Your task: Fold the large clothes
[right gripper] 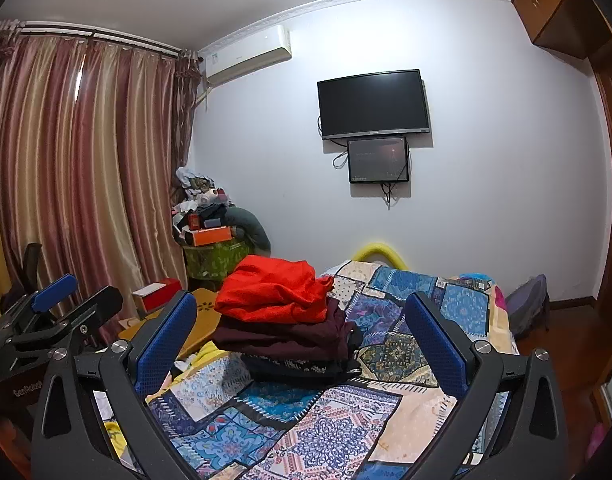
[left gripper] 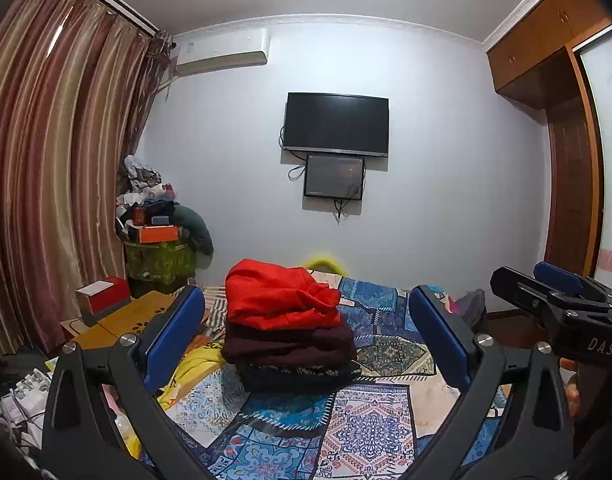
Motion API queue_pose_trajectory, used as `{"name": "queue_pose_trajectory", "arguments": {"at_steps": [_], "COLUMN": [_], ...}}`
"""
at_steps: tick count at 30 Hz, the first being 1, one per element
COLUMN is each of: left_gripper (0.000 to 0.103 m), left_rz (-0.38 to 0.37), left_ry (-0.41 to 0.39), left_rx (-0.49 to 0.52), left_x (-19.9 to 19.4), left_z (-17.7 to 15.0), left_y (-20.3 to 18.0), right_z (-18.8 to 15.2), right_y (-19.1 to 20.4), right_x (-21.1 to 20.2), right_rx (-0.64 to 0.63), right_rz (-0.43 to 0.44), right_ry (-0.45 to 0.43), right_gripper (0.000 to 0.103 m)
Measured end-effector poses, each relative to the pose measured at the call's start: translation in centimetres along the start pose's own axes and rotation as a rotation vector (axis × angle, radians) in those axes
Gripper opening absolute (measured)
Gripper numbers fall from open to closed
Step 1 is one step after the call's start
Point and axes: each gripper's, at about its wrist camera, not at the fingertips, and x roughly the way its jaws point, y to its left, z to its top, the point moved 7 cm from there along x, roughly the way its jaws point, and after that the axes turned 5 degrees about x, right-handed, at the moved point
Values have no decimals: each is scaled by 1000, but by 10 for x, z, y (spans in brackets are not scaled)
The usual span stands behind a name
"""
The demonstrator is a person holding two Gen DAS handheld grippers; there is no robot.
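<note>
A stack of folded clothes [left gripper: 290, 332] is seen at 12 o'clock on the patchwork bedspread [left gripper: 370, 424], red garment [left gripper: 280, 294] on top, maroon garment [left gripper: 290, 346] beneath it. Left claw [left gripper: 304, 344] is held spread, nothing pinched. Right claw [right gripper: 300, 344] likewise spread and empty; "DAS" is read on its body in the left view at 3 o'clock. A wall TV [right gripper: 374, 104] is mounted beyond.

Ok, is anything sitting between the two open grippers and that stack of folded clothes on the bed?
Nothing visible does. Between the left gripper, the right gripper and the pile topped by the red folded garment lies only flat blue patchwork bedspread. Both grippers are open, empty, and apart from the pile.
</note>
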Motion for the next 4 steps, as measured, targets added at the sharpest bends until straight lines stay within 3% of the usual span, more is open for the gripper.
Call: {"name": "queue_pose_trajectory", "arguments": {"at_steps": [4], "left_gripper": [103], "left_rz": [-3], "left_ry": [9], "left_rx": [7], "left_x": [3], "left_z": [-2], "left_y": [-2], "right_z": [-2], "right_y": [-2], "right_x": [2], "right_rx": [6], "right_rz": [-3], "right_ry": [7], "right_gripper": [103]}}
